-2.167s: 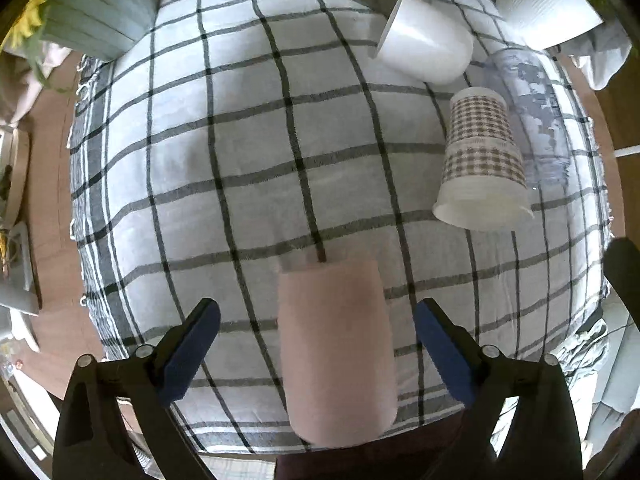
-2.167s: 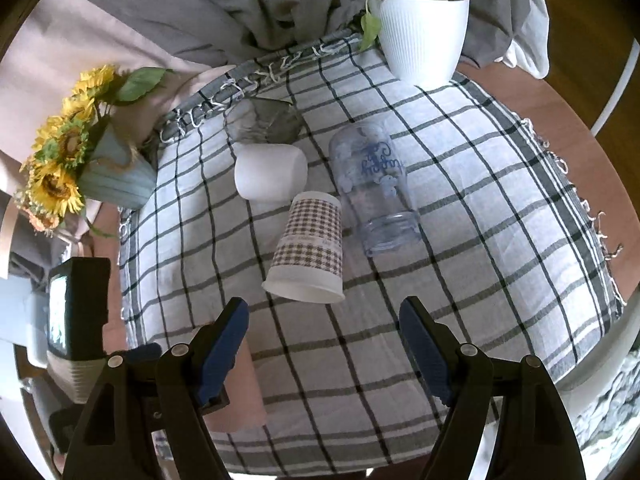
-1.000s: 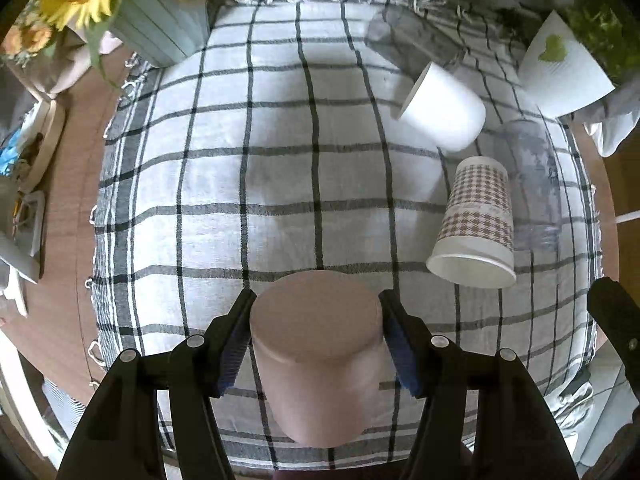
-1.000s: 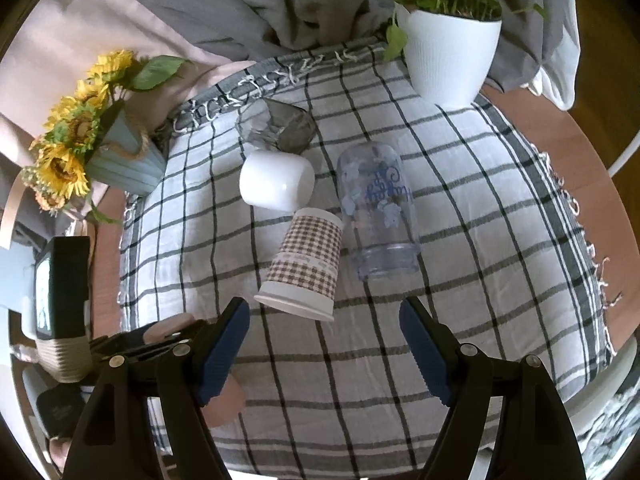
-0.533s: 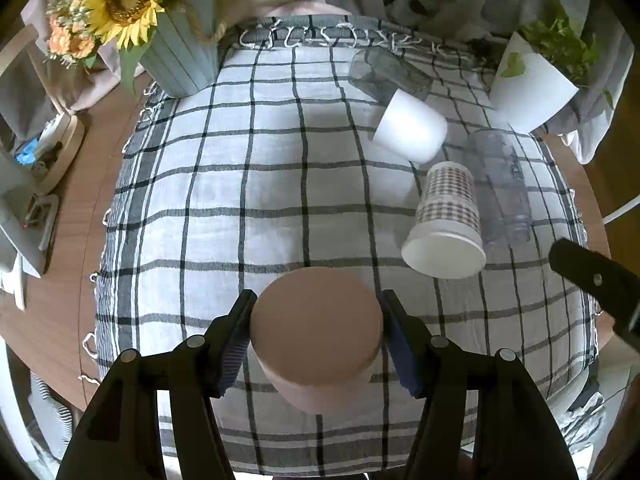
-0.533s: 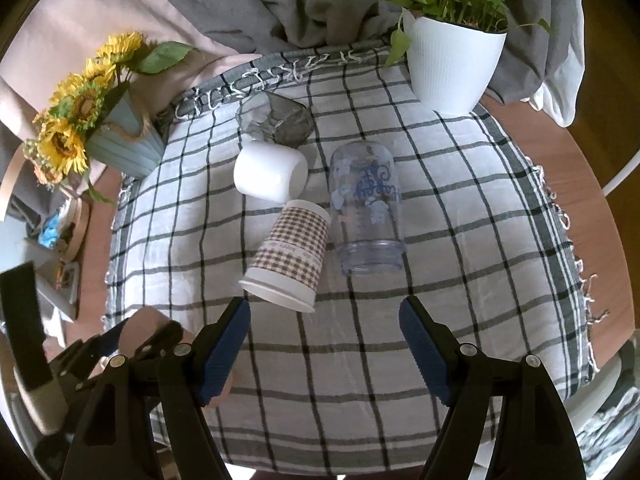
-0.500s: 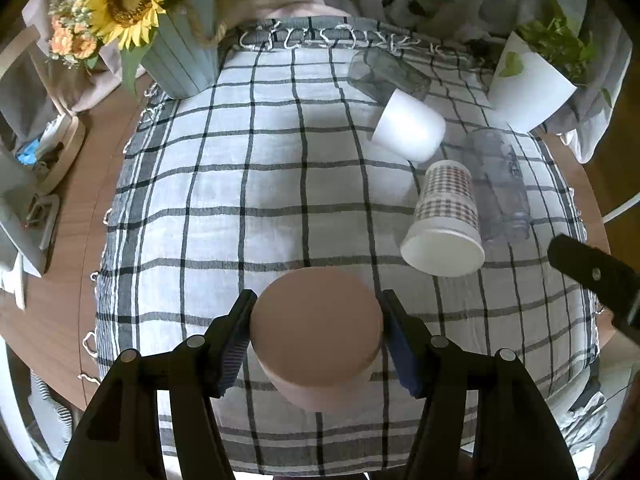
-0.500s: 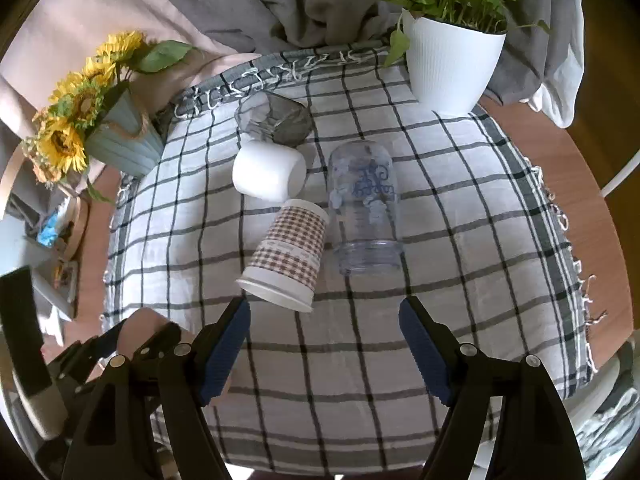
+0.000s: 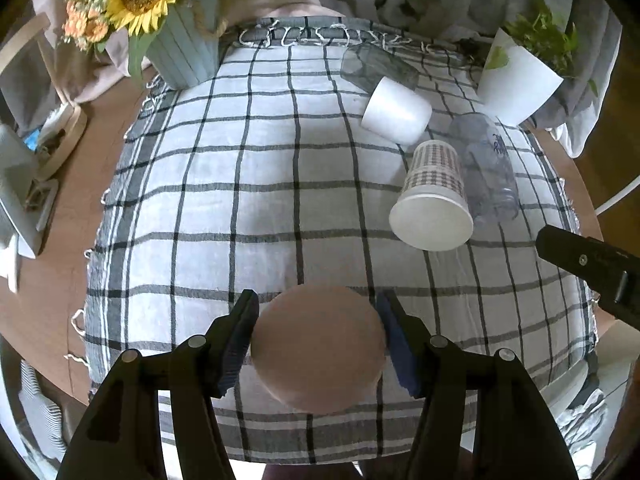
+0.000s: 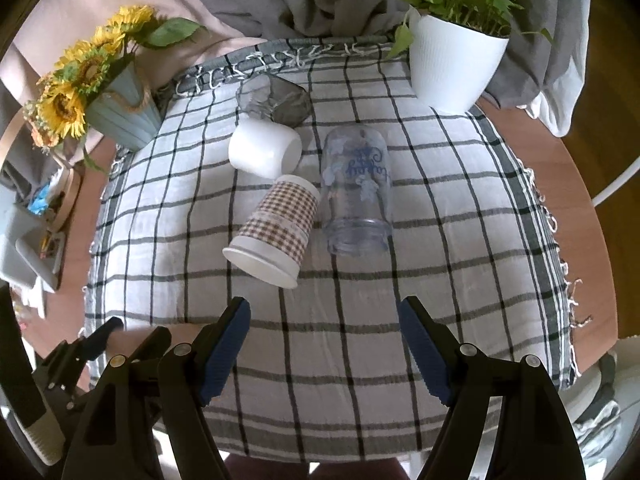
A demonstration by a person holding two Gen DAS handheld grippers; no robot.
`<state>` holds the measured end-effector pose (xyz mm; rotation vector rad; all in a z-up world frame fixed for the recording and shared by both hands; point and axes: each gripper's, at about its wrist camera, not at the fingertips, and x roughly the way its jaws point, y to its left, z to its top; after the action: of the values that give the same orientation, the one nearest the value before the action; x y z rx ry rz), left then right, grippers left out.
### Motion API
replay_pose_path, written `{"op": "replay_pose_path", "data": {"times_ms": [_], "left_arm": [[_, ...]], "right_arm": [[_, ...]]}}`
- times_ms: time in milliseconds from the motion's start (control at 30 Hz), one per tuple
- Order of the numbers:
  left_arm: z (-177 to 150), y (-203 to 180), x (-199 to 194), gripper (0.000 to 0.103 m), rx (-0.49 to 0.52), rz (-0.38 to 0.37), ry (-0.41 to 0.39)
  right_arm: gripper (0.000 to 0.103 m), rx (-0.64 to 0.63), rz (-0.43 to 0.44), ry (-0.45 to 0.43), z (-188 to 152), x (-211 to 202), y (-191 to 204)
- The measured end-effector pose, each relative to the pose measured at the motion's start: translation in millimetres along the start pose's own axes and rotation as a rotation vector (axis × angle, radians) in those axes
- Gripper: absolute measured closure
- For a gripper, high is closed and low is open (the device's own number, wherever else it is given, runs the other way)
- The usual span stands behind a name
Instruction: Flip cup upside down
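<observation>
My left gripper (image 9: 318, 334) is shut on a pink cup (image 9: 318, 346), held above the near edge of the checked tablecloth (image 9: 260, 184) with its flat base facing the camera. My right gripper (image 10: 324, 332) is open and empty over the near part of the cloth. The left gripper's body (image 10: 80, 360) shows at the lower left of the right wrist view; the pink cup is hidden there.
Lying on their sides on the cloth are a checked paper cup (image 10: 276, 228), a clear glass with blue print (image 10: 358, 188), a white cup (image 10: 264, 152) and a grey glass (image 10: 280, 98). A sunflower vase (image 10: 116, 112) stands far left, a white plant pot (image 10: 452, 68) far right.
My left gripper closed on the pink cup, lifted it off the cloth and tilted it so its base now faces the camera. The right gripper stayed open and rose slightly.
</observation>
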<state>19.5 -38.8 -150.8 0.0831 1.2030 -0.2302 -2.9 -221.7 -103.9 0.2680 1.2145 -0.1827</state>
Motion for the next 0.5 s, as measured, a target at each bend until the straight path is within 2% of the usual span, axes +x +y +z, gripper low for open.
{"op": "replay_pose_path", "data": {"times_ms": [300, 500], "left_arm": [[1, -3, -8, 0.039, 0.027, -0.002, -0.031], [-2, -4, -39, 0.021, 0.018, -0.012, -0.097]], "right_arm": [[0.025, -0.002, -0.027, -0.037, -7, -16, 3], [0.021, 0.022, -0.029, -0.059, -15, -31, 0]]}}
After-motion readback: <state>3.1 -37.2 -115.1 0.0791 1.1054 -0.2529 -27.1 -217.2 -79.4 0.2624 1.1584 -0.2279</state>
